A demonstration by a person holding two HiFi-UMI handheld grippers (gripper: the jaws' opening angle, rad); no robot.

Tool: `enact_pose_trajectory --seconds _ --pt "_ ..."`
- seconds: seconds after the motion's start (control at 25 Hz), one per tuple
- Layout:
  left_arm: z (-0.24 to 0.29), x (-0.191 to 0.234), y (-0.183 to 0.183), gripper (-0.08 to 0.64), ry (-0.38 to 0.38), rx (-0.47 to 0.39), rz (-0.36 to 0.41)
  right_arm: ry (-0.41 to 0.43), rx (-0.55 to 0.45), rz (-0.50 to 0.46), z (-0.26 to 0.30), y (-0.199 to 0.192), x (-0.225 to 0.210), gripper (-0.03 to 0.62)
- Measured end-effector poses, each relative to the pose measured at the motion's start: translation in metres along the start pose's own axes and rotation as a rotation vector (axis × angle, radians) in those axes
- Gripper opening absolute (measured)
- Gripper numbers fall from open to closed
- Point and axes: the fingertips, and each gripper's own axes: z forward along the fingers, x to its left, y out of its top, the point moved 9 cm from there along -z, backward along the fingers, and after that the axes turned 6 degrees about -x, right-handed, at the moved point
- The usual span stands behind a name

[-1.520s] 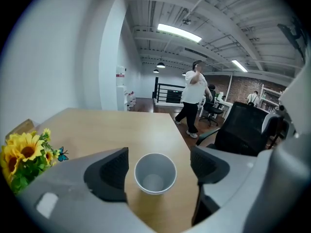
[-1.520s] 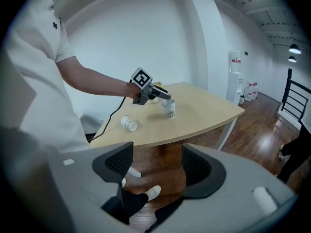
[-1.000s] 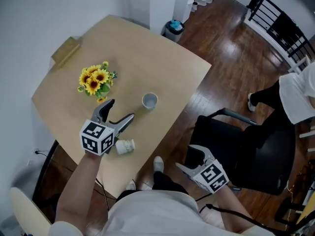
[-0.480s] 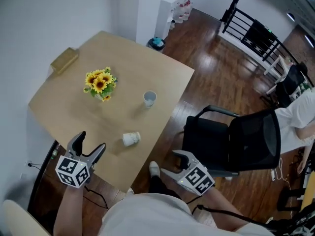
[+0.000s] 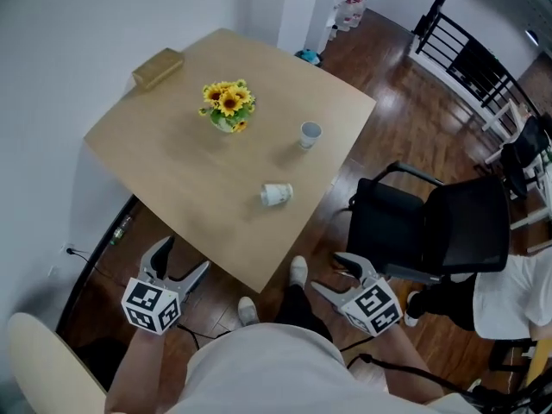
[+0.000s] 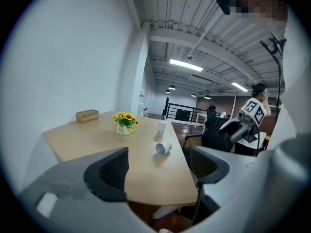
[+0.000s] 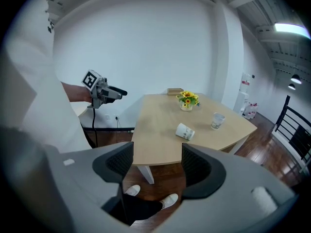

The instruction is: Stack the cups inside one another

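— What borders the table on the left?
— A white wall runs close along its left edge. A small brown box sits at the far left corner, right by the rim. The tabletop in front of the box is bare wood down to the near edge.

— And the left gripper?
— It is off the table, below the near edge and over the dark floor, between the wall and the person's body. Its jaws stand wide apart with nothing between them. Its own view shows only the distant tabletop through the gap.

— Where are the cups?
— Past a pot of sunflowers in the middle, the lying cup rests on its side near the near-right edge, with its mouth turned toward the left gripper's camera. The upright cup stands farther back, close to the right edge and well apart from the lying one. Neither gripper touches either cup.

— The right gripper?
— It is also off the table, just past the near corner, above the floor beside the person's white shoes. Its jaws are spread wide and empty.

— What is on the right?
— A black chair stands just beside the table's right edge, close to the right gripper.
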Motion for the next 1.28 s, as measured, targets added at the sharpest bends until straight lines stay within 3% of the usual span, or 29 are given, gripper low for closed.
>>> enact_pose_trajectory --seconds 0.28,0.48,0.68,0.84,1.04,1.28 --pt "-0.012 0.001 -0.017 0.422 -0.033 -0.028 -0.043 -0.012 0.02 -0.021 -0.003 0.006 0.025 0.307" --pt "0.014 -0.001 -0.025 0.422 -0.088 -0.036 -0.074 -0.015 0.06 -0.05 -0.009 0.016 0.033 0.307" --pt "0.051 -0.007 -0.04 0.422 -0.124 -0.045 -0.152 -0.006 0.1 -0.095 -0.012 0.029 0.032 0.307" --pt "0.086 -0.017 -0.049 0.422 -0.146 -0.04 -0.223 -0.005 0.106 -0.123 -0.013 0.031 0.019 0.307" --pt "0.141 -0.036 -0.049 0.395 -0.183 0.011 -0.234 -0.011 0.111 -0.111 -0.021 0.016 -0.013 0.307" --pt "0.228 -0.03 -0.056 0.318 -0.121 0.091 -0.328 0.016 0.101 -0.066 -0.025 -0.005 -0.082 0.307"
